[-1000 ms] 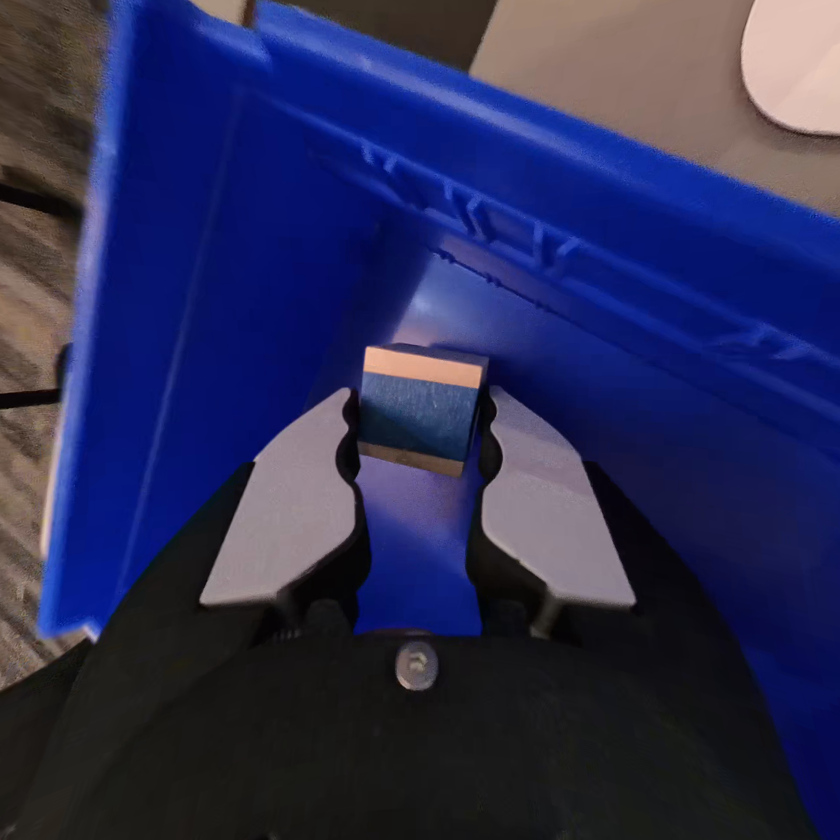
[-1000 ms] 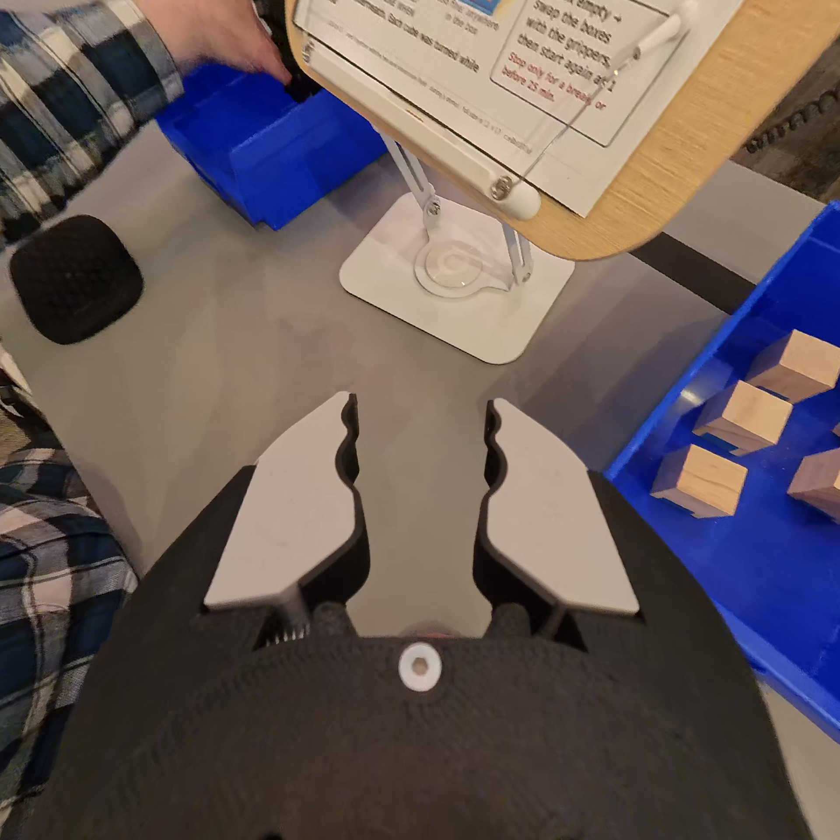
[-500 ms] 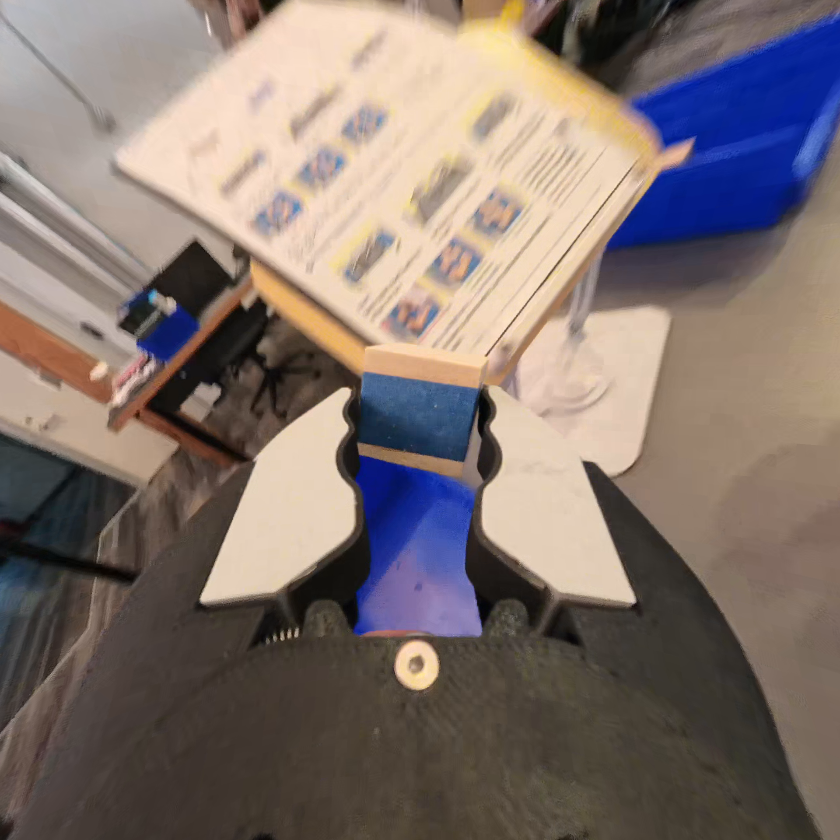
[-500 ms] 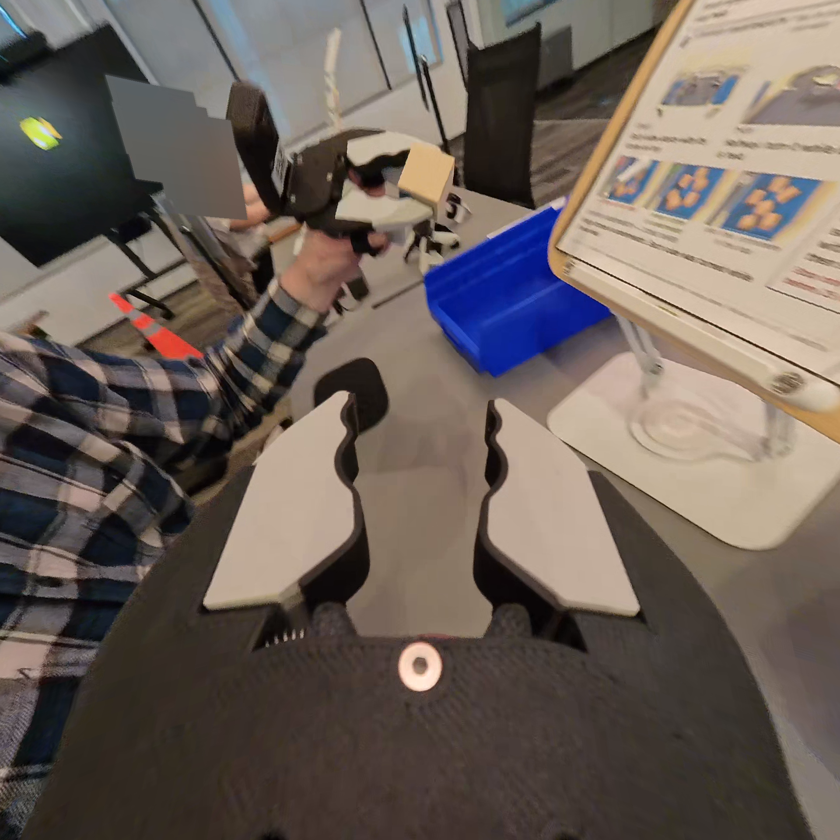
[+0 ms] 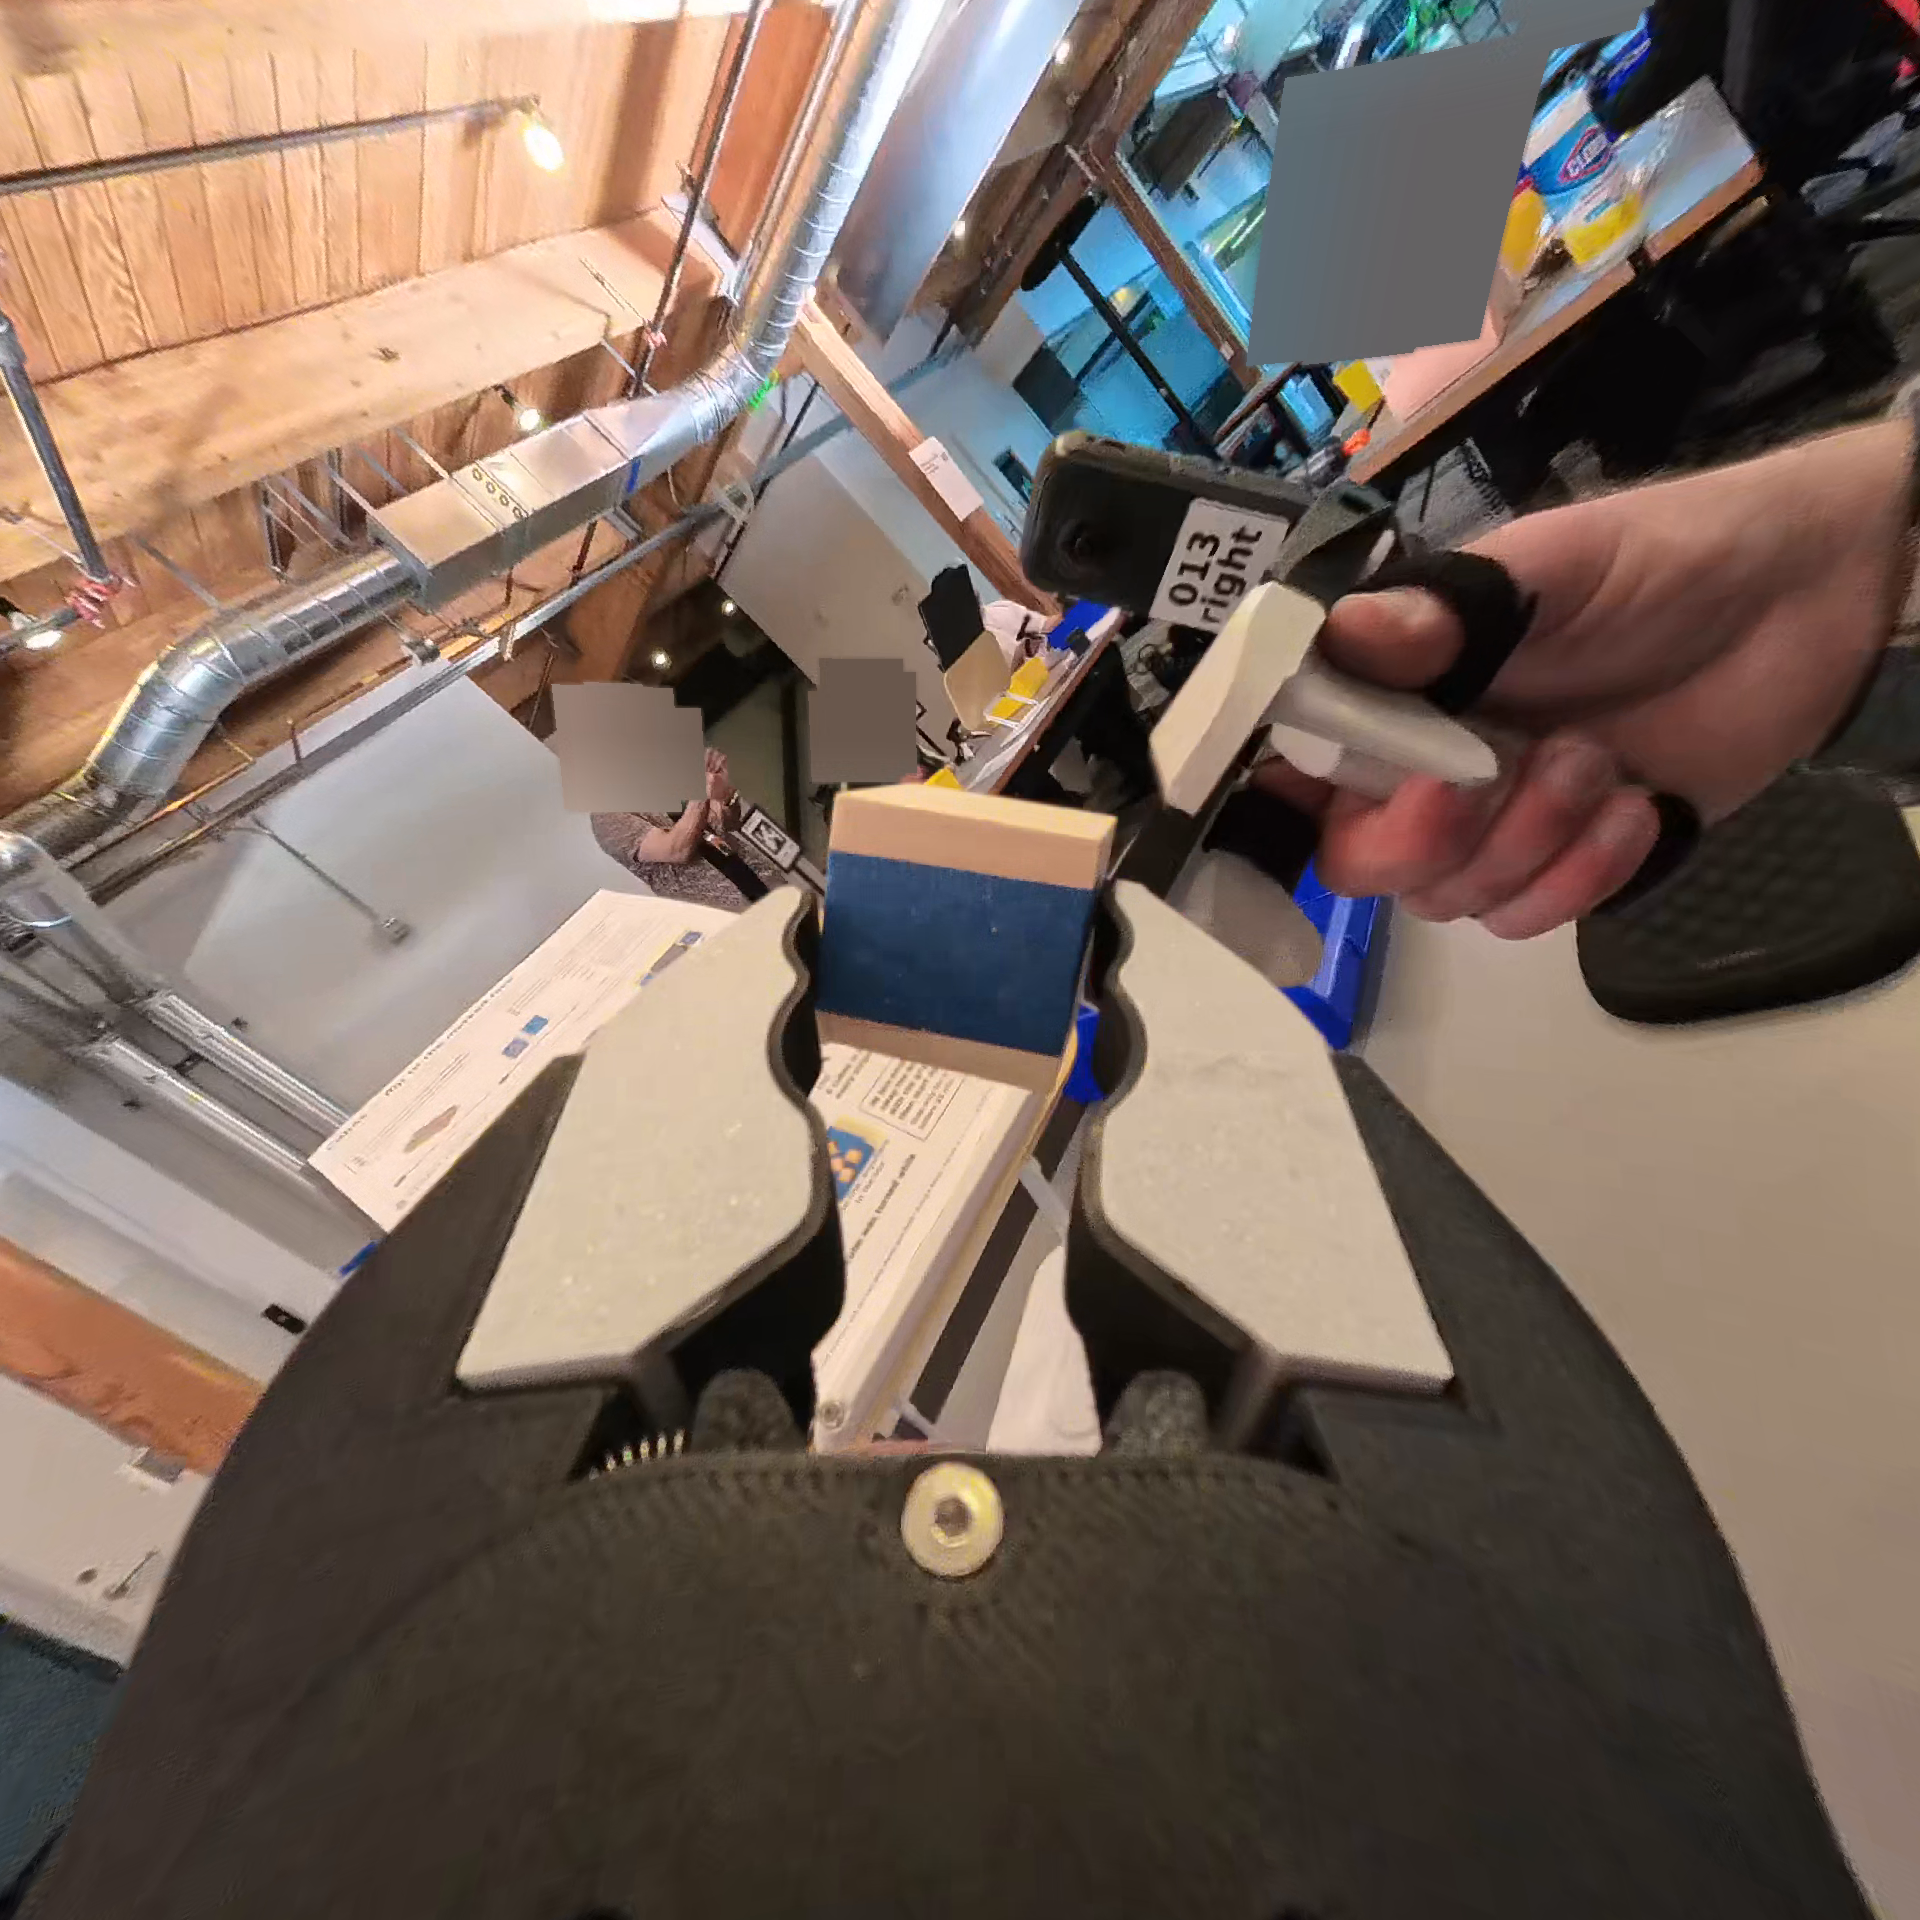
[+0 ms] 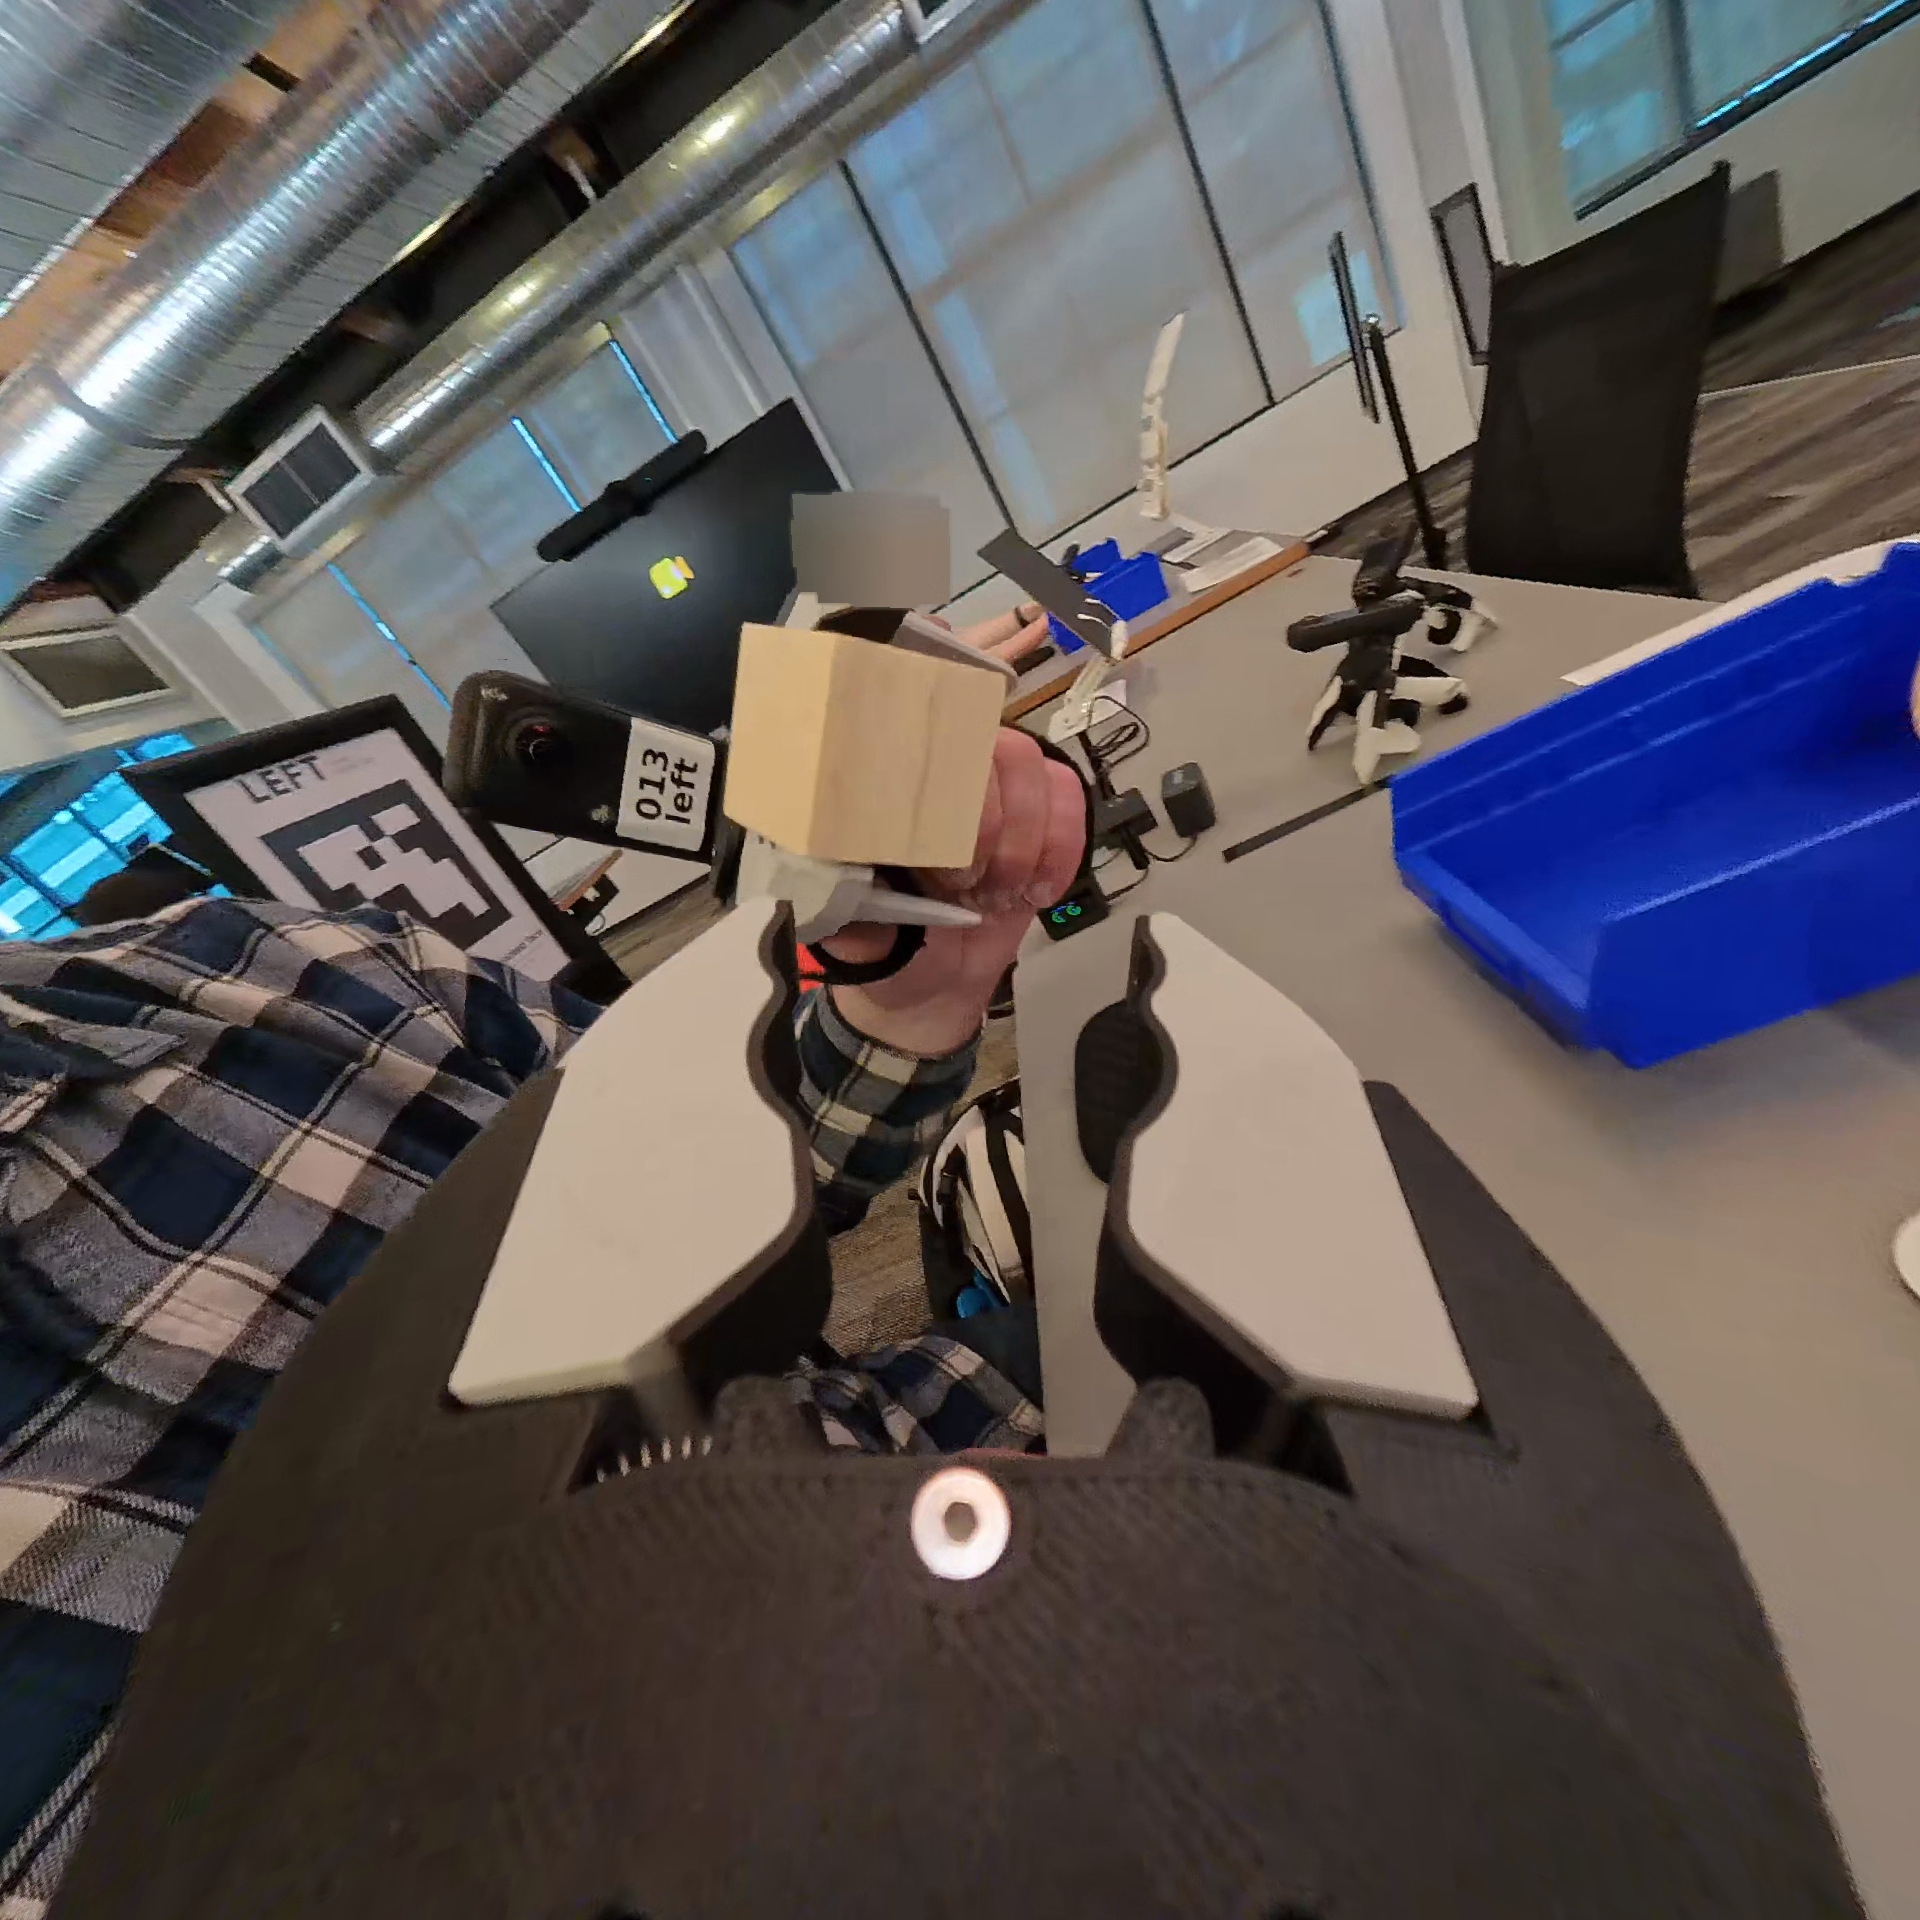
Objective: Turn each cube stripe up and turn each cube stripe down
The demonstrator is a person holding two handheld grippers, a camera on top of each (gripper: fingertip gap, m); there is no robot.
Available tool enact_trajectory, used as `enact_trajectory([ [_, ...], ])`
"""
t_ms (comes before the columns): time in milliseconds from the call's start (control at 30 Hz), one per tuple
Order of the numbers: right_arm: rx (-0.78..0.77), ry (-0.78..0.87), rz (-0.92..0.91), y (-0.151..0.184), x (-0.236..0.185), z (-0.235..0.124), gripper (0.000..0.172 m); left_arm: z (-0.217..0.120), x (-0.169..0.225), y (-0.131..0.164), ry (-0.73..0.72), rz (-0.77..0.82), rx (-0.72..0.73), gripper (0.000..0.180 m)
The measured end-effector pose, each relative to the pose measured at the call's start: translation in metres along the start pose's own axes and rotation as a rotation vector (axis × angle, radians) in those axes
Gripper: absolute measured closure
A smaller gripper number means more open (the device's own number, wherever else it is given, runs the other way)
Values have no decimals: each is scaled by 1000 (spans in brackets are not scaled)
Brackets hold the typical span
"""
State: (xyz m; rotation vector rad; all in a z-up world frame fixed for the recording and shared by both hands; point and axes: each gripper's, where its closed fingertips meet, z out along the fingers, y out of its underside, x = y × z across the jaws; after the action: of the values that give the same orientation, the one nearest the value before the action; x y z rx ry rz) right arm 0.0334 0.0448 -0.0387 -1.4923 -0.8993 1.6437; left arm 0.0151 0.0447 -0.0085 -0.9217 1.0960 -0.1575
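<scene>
My left gripper (image 5: 956, 935) is shut on a wooden cube with a blue stripe (image 5: 951, 940) and holds it up in the air, stripe face toward the camera. The same cube (image 6: 862, 753) shows in the right wrist view, held high by the left gripper, plain wood faces toward me. My right gripper (image 6: 956, 961) is open and empty, just below and in front of the cube. It also shows in the left wrist view (image 5: 1236, 707), close to the cube's upper right, held by a hand.
A blue bin (image 6: 1662, 831) stands on the grey table (image 6: 1558, 1195) at the right. An instruction board on a stand (image 5: 582, 1049) is behind the cube. A black pad (image 5: 1756, 914) lies on the table. A person's plaid sleeve (image 6: 208, 1143) fills the left.
My left gripper lifted the striped cube out of the blue bin and up into the air. My right gripper swung up toward it and opened a little wider.
</scene>
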Motion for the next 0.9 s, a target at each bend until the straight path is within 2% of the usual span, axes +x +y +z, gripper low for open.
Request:
enact_trajectory([
  [233,16,-88,10,0,-20,2,105,-4,11,-21,-51,100,3,131],
  [567,24,-185,73,3,-28,7,102,1,23,-20,-45,105,35,131],
  [867,40,-348,111,6,-48,16,118,2,36,-20,2,79,97,131],
  [900,44,-344,112,6,-47,16,124,1,36,-20,1,79,107,131],
])
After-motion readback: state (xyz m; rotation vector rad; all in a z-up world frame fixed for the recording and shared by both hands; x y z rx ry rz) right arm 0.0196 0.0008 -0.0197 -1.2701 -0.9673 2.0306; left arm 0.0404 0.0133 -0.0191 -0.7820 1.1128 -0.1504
